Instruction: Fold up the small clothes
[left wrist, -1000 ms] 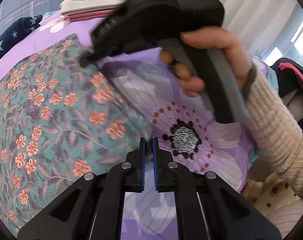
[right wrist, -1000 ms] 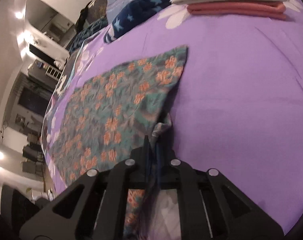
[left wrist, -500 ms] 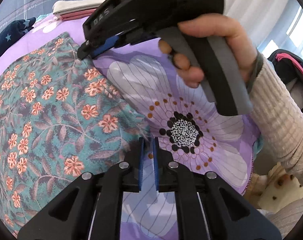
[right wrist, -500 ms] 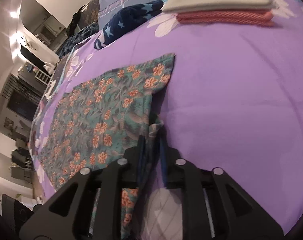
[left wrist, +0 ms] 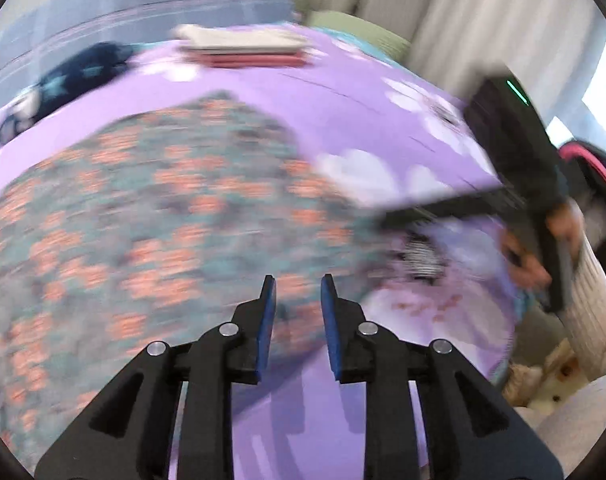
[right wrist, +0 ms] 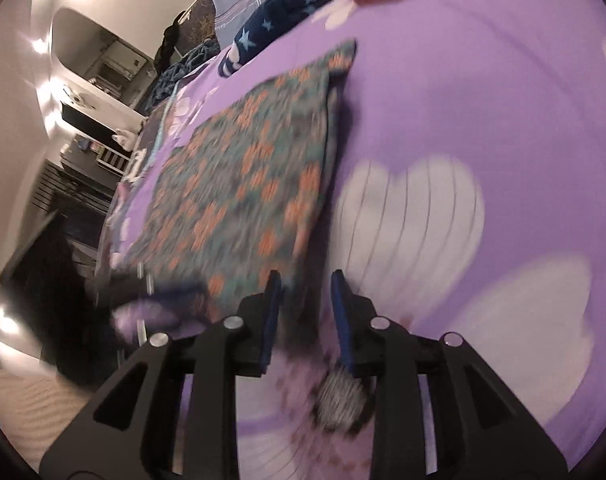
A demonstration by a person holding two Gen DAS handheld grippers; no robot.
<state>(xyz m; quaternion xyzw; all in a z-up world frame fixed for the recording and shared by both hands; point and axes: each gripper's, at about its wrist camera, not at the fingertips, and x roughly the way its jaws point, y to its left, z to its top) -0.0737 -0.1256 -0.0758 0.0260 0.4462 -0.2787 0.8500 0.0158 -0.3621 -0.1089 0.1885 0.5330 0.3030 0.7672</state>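
The floral cloth (left wrist: 151, 216), teal with orange blossoms, lay spread flat on the purple bedspread (left wrist: 343, 112), its far corner pointing toward the head of the bed. Both views were smeared by motion, so the finer detail of the print could not be made out.

The left tongs (left wrist: 297, 300) hung over the cloth's near edge with their blue pads (left wrist: 266, 320) apart and opening. The cloth showed in the gap but lay below on the bed, and neither pad pressed on it, so they gripped nothing.

The right tongs (right wrist: 305, 300) stood at the cloth's near right corner (right wrist: 287, 248), also opening, pads parted. The cloth's edge and a white petal of the bedspread's flower print (right wrist: 407, 216) showed between and beyond them; nothing was clamped. In the left view the right tongs (left wrist: 399, 220) appeared as a dark blurred shape at the right, carried by a hand (left wrist: 543, 240) in a ribbed cream sleeve (left wrist: 591, 312).

Farther up the bed sat a stack of folded clothes (left wrist: 243, 46), cream on top of pink, well apart from the floral cloth. A navy garment with pale stars (right wrist: 279, 20) lay crumpled to its left, near a blue plaid cover (left wrist: 143, 4).
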